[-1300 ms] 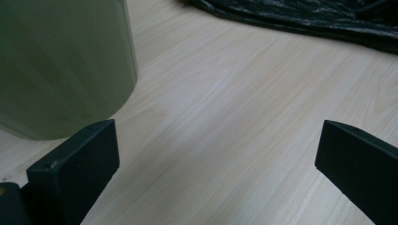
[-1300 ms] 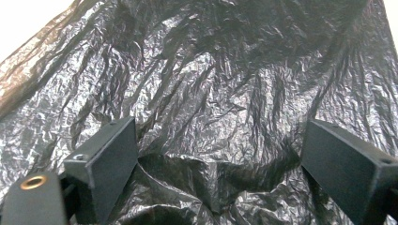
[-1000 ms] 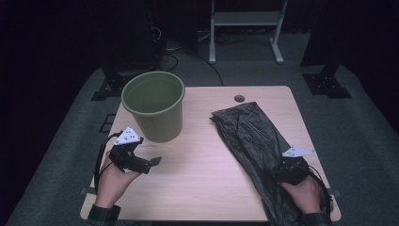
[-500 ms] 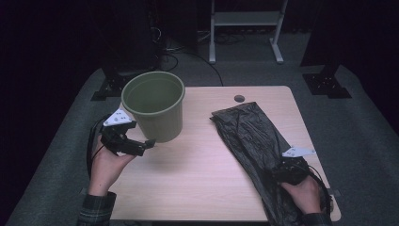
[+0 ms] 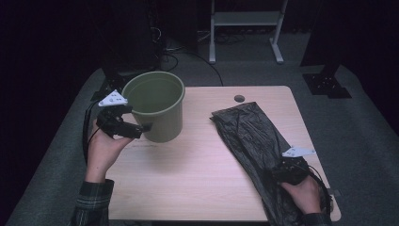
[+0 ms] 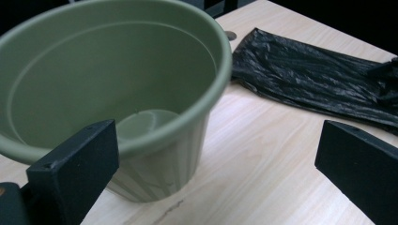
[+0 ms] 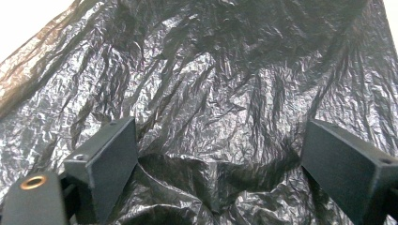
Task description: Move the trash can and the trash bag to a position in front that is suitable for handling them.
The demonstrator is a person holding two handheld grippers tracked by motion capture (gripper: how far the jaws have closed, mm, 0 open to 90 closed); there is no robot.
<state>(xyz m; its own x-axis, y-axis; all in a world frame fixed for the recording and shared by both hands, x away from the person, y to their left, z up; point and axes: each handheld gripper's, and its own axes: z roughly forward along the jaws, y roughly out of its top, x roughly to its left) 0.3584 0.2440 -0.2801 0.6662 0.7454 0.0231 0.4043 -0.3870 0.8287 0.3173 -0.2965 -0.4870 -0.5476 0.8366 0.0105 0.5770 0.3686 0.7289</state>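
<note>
An olive-green plastic bucket [image 5: 155, 110] stands upright and empty on the left of the wooden table [image 5: 188, 179]. My left gripper [image 5: 143, 127] is held beside the bucket's left wall, open. In the left gripper view its jaws [image 6: 216, 164] stand wide apart, the bucket [image 6: 117, 89] close in front of the left jaw. A crumpled black plastic bag [image 5: 254, 139] lies flat along the table's right side. My right gripper [image 5: 288, 170] rests low on the bag's near end, open. In the right gripper view the bag [image 7: 225, 79] bunches up between the spread jaws [image 7: 220, 173].
A small round cable hole [image 5: 239, 98] sits near the table's far edge. Behind the table are a white metal stand [image 5: 244, 19], cables on the grey floor and a black stand foot [image 5: 327, 84]. The bag [image 6: 319, 79] lies right of the bucket.
The left hand lifted its gripper from the table's front left and carried it back and left, up to the bucket's side. The right gripper stayed on the bag.
</note>
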